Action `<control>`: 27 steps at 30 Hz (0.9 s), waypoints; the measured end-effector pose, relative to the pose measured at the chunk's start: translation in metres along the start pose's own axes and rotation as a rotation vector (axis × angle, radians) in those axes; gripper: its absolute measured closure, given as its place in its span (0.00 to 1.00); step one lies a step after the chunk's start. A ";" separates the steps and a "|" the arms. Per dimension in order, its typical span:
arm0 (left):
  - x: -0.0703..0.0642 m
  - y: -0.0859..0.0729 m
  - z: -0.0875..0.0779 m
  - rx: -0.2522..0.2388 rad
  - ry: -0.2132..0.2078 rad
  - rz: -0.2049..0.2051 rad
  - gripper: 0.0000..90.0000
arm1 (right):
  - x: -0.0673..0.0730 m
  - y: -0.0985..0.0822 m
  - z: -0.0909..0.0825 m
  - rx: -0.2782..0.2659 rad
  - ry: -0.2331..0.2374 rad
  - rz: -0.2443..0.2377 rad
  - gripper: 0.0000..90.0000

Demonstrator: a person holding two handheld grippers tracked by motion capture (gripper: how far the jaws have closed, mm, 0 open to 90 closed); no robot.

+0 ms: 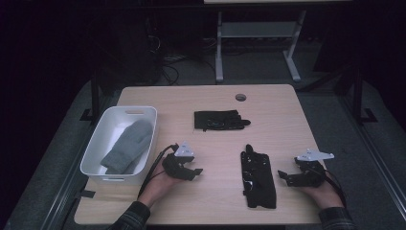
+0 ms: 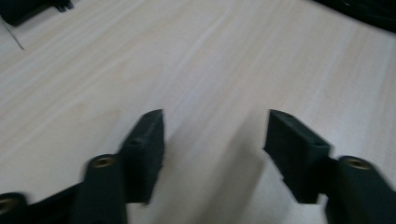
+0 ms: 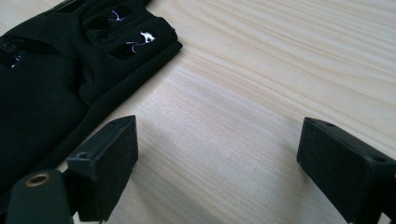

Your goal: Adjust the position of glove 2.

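Long black fabric glove is lying flat on the light wooden table, front-right, w/ right gripper sitting just beside it, jaws spread wide, gripping nothing. Left gripper is hovering near the white plastic bin holding a grey knit mitten, jaws apart & empty; 2nd black glove is lying further back.

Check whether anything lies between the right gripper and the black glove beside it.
Nothing visible does. The right gripper sits just right of the black glove, its open jaws pointing toward it. In the right gripper view, bare table lies between the jaws, and the glove's edge lies right by one jaw.
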State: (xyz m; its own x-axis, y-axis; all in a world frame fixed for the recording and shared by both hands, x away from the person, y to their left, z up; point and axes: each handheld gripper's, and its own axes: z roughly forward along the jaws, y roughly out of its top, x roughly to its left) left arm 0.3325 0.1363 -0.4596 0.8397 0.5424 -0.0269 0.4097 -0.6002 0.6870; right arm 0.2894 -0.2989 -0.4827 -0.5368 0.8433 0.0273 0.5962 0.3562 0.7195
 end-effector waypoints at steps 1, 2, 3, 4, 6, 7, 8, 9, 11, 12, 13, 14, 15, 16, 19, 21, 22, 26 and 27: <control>0.003 0.004 0.000 -0.004 -0.005 -0.005 0.56 | 0.000 0.000 0.000 0.000 -0.001 0.001 0.14; 0.005 0.007 0.001 0.002 -0.006 -0.008 0.62 | 0.000 0.000 0.000 0.000 -0.001 0.001 0.14; 0.008 0.011 0.002 0.002 -0.001 -0.012 0.68 | 0.000 0.000 0.000 -0.001 -0.001 -0.002 0.14; 0.010 0.015 0.003 -0.005 0.000 -0.021 0.73 | 0.000 0.000 0.000 0.000 -0.002 0.001 0.14; 0.015 0.024 0.005 0.000 0.002 -0.018 0.86 | 0.000 0.000 0.000 -0.001 -0.002 0.000 0.14; 0.018 0.028 0.007 0.004 0.005 -0.021 0.90 | 0.000 0.000 0.000 -0.001 -0.003 0.000 0.14; 0.020 0.031 0.010 0.005 0.006 -0.021 0.95 | 0.000 0.000 0.000 0.002 -0.002 0.005 0.14; 0.022 0.035 0.012 0.002 0.003 -0.030 0.99 | 0.001 0.000 0.000 0.003 -0.002 0.007 0.14; 0.027 0.041 0.016 0.004 0.000 -0.029 0.99 | 0.001 0.000 0.000 0.003 -0.002 0.007 0.14; 0.029 0.044 0.019 0.004 0.006 -0.038 0.99 | 0.001 0.000 0.000 0.003 -0.002 0.007 0.14; 0.031 0.046 0.021 0.002 0.007 -0.035 0.99 | 0.001 0.000 0.000 0.003 -0.002 0.007 0.14; 0.034 0.050 0.025 0.007 0.004 -0.031 0.99 | 0.001 0.000 0.000 0.003 -0.002 0.007 0.14; 0.036 0.053 0.028 0.008 0.012 -0.030 0.99 | 0.001 0.000 0.000 0.003 -0.002 0.007 0.14; 0.039 0.056 0.030 0.004 0.017 -0.029 0.99 | 0.001 0.000 0.000 0.003 -0.002 0.007 0.14; 0.047 0.065 0.036 -0.001 0.024 -0.037 0.99 | 0.001 0.000 0.000 0.003 -0.002 0.007 0.14; 0.053 0.072 0.039 -0.004 0.028 -0.033 0.99 | 0.001 0.000 0.000 0.003 -0.002 0.007 0.14; 0.056 0.075 0.041 -0.001 0.031 -0.035 0.99 | 0.001 0.000 0.000 0.003 -0.002 0.007 0.14; 0.067 0.087 0.048 -0.014 0.040 -0.032 0.99 | 0.001 0.000 0.000 0.002 -0.002 0.008 0.14; 0.070 0.091 0.051 -0.021 0.040 -0.041 0.99 | 0.001 0.000 0.000 0.002 -0.002 0.008 0.14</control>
State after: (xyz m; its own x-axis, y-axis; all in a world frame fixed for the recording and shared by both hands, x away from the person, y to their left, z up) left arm 0.4463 0.0900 -0.4360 0.8075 0.5893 -0.0266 0.4353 -0.5649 0.7010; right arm 0.2888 -0.2986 -0.4826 -0.5307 0.8470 0.0317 0.6019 0.3503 0.7176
